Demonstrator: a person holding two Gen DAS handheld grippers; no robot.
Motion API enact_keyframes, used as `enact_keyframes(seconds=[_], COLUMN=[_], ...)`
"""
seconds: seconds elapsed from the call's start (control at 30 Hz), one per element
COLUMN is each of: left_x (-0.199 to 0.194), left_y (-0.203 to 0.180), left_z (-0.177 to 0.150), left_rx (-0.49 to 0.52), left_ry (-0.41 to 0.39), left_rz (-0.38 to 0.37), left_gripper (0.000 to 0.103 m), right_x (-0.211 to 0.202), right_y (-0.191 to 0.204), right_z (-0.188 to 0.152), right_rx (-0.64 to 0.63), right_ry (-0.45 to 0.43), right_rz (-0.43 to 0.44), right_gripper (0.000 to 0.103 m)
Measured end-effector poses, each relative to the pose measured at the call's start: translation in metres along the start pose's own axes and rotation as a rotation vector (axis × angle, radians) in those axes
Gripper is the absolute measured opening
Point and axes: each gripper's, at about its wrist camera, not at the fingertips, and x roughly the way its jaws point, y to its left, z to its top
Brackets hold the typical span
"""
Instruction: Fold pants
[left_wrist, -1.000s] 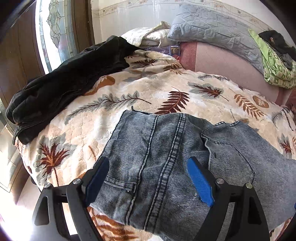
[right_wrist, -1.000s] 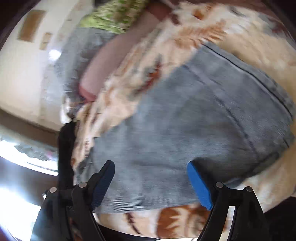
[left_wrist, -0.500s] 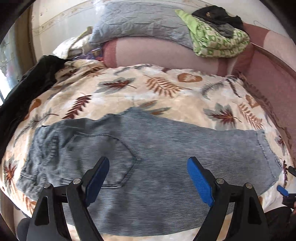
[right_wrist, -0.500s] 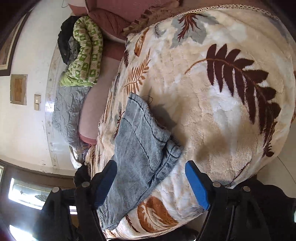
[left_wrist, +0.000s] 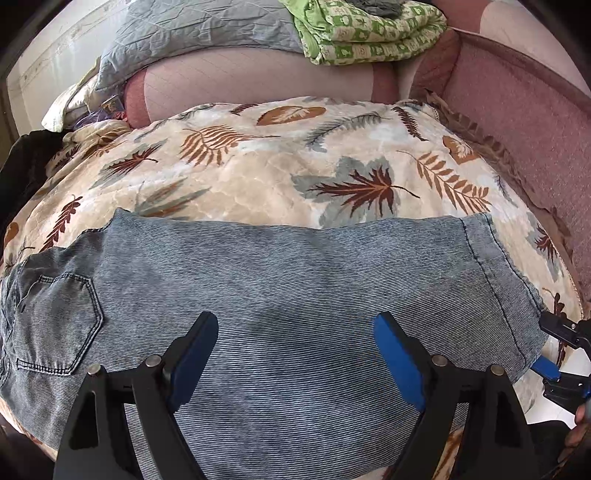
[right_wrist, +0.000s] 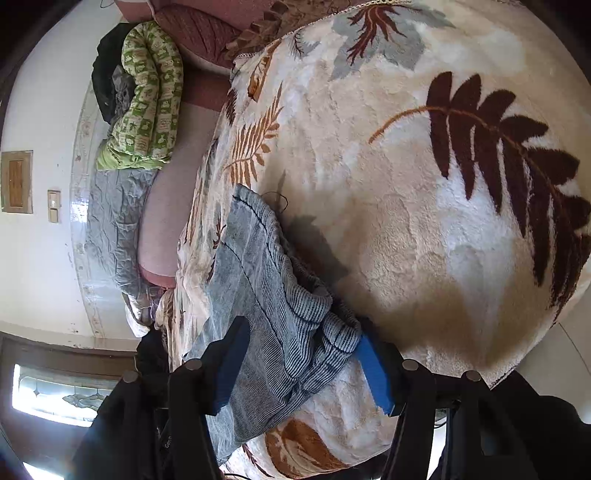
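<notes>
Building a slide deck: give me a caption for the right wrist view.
Open right gripper straddles the hem of the jeans on a leaf-print blanket.

Leaf-print blanket on bed, pink headboard, sunlit.

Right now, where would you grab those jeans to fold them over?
Probably at the hem end, coming in from the bed's side edge, where the right gripper is. The jeans lie flat on the blanket, and their bunched cuff lifts off it, so a finger can slide under. The left gripper hangs open above mid-leg.
</notes>
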Motion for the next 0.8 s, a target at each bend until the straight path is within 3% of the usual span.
enact_keyframes(seconds=[0.13,0.23,0.33,0.47,0.5,0.57,0.63,0.67,0.7,0.73,0.8], left_x=[0.029,0.027,0.019,0.003,0.005,0.027,0.029,0.030,0.030,0.031,0.032], left_y=[-0.021,-0.027,-0.024,-0.006,-0.004,-0.002,0.001,0.002,0.003,0.004,0.004], left_z=[-0.008,-0.011,-0.007,-0.005,-0.006,-0.011,-0.014,-0.015,-0.015,-0.015,-0.015], left_rx=[0.121,0.172,0.182,0.103,0.100,0.122,0.101,0.095,0.086,0.080,0.076], left_ry=[0.078,0.041,0.039,-0.028,-0.022,0.072,0.040,0.042,0.043,0.045,0.047], left_rz=[0.132,0.174,0.155,0.140,0.149,0.165,0.147,0.145,0.140,0.135,0.130], left_gripper=[0.087,0.091,0.090,0.090,0.090,0.091,0.092,0.092,0.092,0.093,0.093], right_x=[-0.001,0.000,0.001,0.001,0.001,0.001,0.002,0.002,0.003,0.004,0.003], right_y=[-0.004,-0.005,-0.004,-0.003,-0.004,-0.007,-0.005,-0.002,0.001,0.003,0.012], right_z=[0.000,0.000,0.000,-0.001,0.000,0.001,0.002,0.002,0.001,0.001,0.001], right_rx=[-0.002,-0.012,-0.026,-0.024,-0.014,0.010,0.004,-0.010,-0.025,-0.036,-0.078], right_ry=[-0.002,-0.004,-0.005,-0.008,-0.008,-0.004,0.000,-0.003,-0.002,0.000,-0.006], right_rz=[-0.003,-0.016,-0.031,-0.036,-0.031,-0.022,-0.036,-0.046,-0.056,-0.063,-0.089], right_gripper=[0.049,0.042,0.040,0.040,0.040,0.040,0.040,0.037,0.023,0.018,0.017])
